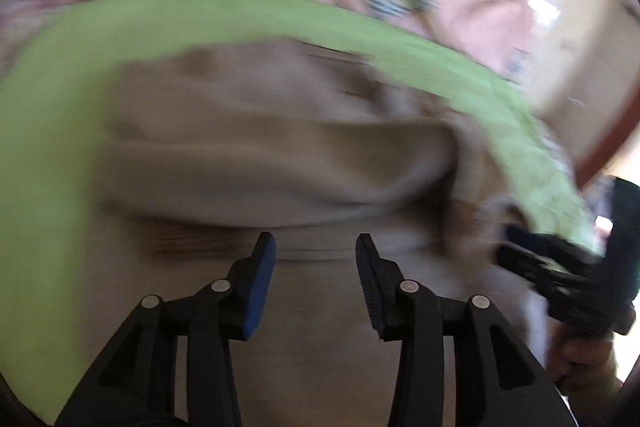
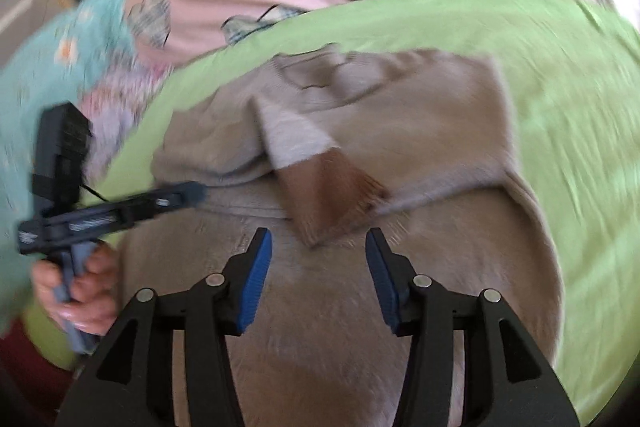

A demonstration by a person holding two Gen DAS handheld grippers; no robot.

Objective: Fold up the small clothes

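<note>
1. Beige sweater (image 2: pixel 420 115) lies on green sheet (image 2: pixel 560 75), sleeves folded in w/ brown cuff (image 2: pixel 332 195) across the middle.
2. Left gripper (image 1: pixel 316 255) & right gripper (image 2: pixel 319 251): fingers wide, holding nothing.
3. Body fold prob. left.

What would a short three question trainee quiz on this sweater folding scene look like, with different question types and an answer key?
1. True or false: the left gripper is clamped on the beige knitted sweater.
2. Multiple choice: the sweater lies on A) a light green cloth, B) a bare wooden board, C) a blue towel.
3. Fill in: the sweater's folded-in sleeve ends in a ___ cuff just ahead of the right gripper.

Key: 1 false, its jaws stand open with nothing between; 2 A; 3 brown.
</note>
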